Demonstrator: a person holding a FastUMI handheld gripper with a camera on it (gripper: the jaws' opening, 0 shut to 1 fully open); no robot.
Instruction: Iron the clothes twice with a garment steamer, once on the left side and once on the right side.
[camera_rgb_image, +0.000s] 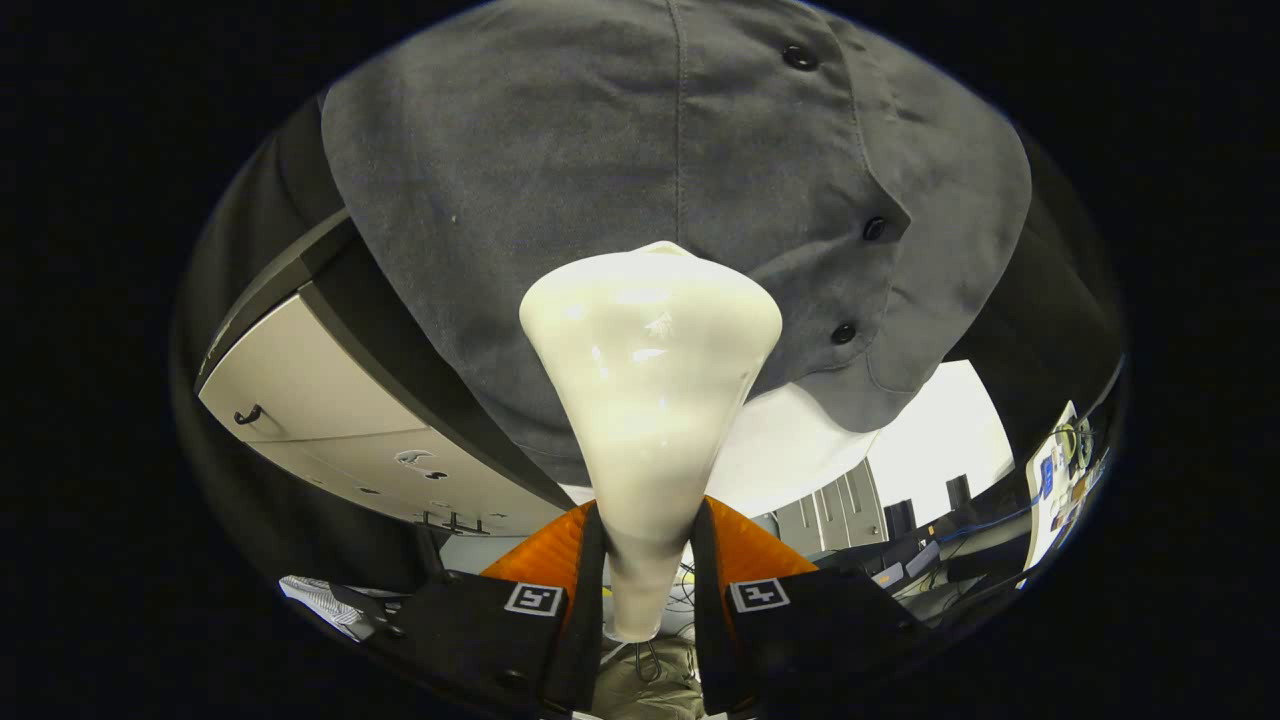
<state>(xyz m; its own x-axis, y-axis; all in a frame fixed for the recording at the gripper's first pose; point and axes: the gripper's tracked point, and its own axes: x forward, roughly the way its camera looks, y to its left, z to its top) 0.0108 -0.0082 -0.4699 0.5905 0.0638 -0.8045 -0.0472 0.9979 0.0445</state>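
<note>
A cream-white garment steamer (648, 400) stands between my fingers, its narrow handle pinched by both and its wide head flaring ahead of them. My gripper (647, 525) is shut on that handle. Just beyond the steamer head hangs a dark grey shirt (600, 170) with a stitched placket and three dark buttons (874, 228) down its right part. The head sits close against the lower middle of the shirt, beside the button line; whether it touches the cloth I cannot tell. The shirt's hem (850, 400) ends just right of the head.
A light panel with a small hook (290, 390) slants left of the shirt. Below the hem lies a white surface (800, 440). Grey cabinets (830, 510), cables and desk clutter (1060, 470) lie to the right beyond the fingers.
</note>
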